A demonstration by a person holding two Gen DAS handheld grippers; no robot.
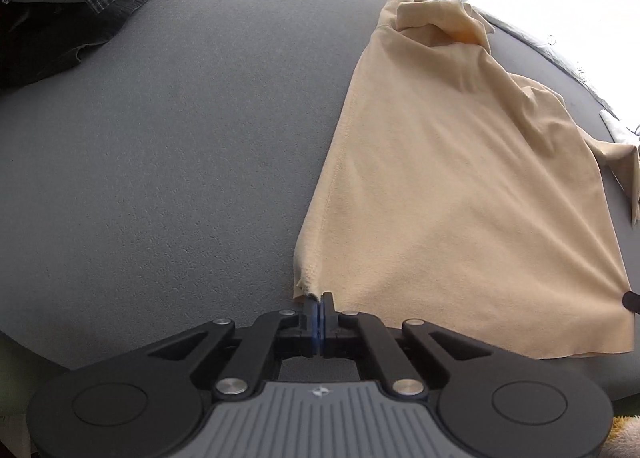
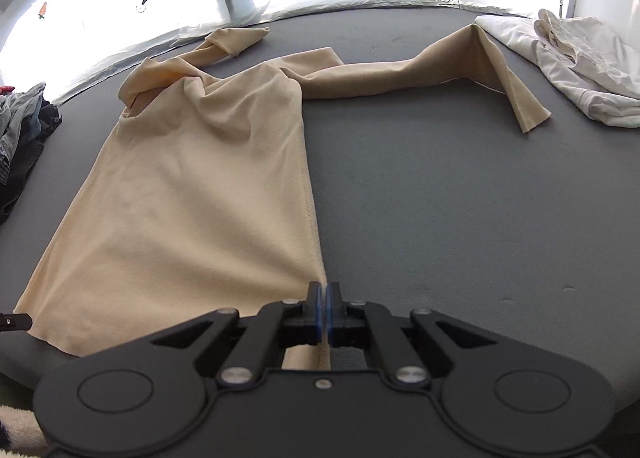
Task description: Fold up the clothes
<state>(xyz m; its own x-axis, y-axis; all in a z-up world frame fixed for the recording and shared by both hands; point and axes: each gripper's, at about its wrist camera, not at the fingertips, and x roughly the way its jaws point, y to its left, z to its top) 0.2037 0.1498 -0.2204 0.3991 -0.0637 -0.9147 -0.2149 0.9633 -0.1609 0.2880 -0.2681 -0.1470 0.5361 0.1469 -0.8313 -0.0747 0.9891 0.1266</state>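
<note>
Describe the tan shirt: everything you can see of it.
The tan shirt is a soft, matte long-sleeved knit lying mostly flat on the grey table, hem nearest the cameras. Its collar end is rumpled. One sleeve stretches sideways with a bend; the other is bunched by the far edge. The left gripper and right gripper pinch its two hem corners.

I am losing the dark clothes pile point(image 1: 60, 9) off the left wrist view's far left edge. The tan shirt's point(image 1: 460, 185) right sleeve is running out at the right edge there. In the right wrist view, the white garment point(image 2: 580, 65) is getting cropped at the far right.
</note>
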